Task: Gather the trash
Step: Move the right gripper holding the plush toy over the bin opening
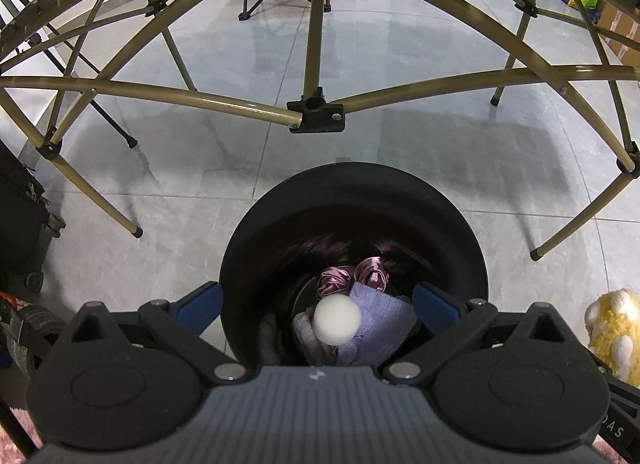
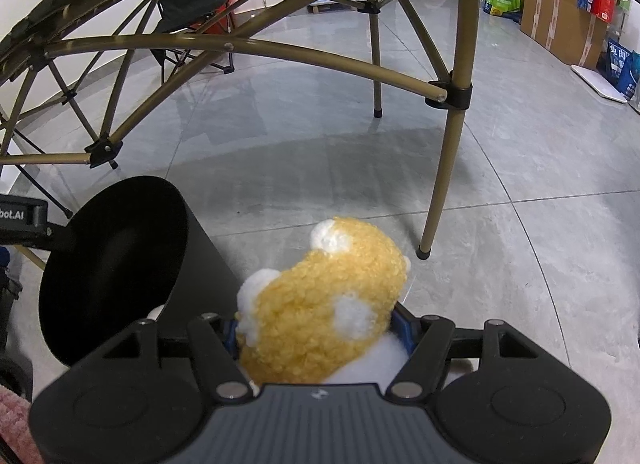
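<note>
Left gripper (image 1: pixel 316 298) wide open over black bin (image 1: pixel 256 232), white ball (image 1: pixel 335 320) dropping onto cloth scraps; right gripper (image 2: pixel 320 328) clamps yellow plush toy (image 2: pixel 320 304), not binned.

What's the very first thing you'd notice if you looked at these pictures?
Probably the fluffy yellow and white plush toy, squeezed in the right gripper just right of the black bin. Next, a white ball in the bin's mouth, under the wide-open left gripper, with shiny pink and lilac cloth lying inside.
</note>
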The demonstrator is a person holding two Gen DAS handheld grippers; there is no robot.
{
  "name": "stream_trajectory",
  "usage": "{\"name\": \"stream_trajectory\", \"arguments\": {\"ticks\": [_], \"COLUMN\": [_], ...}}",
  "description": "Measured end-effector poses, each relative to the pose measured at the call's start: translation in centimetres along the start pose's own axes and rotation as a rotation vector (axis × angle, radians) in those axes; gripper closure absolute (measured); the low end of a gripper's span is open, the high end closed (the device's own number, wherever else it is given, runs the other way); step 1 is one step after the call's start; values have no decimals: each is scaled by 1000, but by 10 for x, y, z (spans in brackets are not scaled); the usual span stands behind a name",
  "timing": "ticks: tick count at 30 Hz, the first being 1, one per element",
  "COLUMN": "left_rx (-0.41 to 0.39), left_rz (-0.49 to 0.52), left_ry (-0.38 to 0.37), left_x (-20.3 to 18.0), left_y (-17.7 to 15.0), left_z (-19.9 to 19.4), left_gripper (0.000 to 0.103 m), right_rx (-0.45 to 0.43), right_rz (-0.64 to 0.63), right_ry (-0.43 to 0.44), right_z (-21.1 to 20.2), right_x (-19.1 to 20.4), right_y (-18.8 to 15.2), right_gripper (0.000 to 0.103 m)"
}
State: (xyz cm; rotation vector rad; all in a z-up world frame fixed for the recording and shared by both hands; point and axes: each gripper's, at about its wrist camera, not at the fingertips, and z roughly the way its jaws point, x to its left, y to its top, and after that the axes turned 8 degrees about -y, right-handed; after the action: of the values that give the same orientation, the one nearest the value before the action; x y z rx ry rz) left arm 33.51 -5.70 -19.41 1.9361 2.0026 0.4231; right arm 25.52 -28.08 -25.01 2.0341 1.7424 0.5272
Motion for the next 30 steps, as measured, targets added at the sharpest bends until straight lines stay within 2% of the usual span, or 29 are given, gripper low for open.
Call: {"name": "stream_trajectory", "arguments": {"ticks": [20, 30], "left_rx": [-30, -51], "left_rz": [-28, -56], "left_ry": [2, 13], "left_x": [27, 56], "left_y": [-10, -16], "left_z": [-20, -30], "left_gripper": [0, 0], "right_rx": [-40, -68], "right_rz": [-38, -77], "right_ry": [15, 47], "right_z": [-20, -32], "right_x": [22, 56], "right_y": [3, 12], "right_gripper": [36, 36]}}
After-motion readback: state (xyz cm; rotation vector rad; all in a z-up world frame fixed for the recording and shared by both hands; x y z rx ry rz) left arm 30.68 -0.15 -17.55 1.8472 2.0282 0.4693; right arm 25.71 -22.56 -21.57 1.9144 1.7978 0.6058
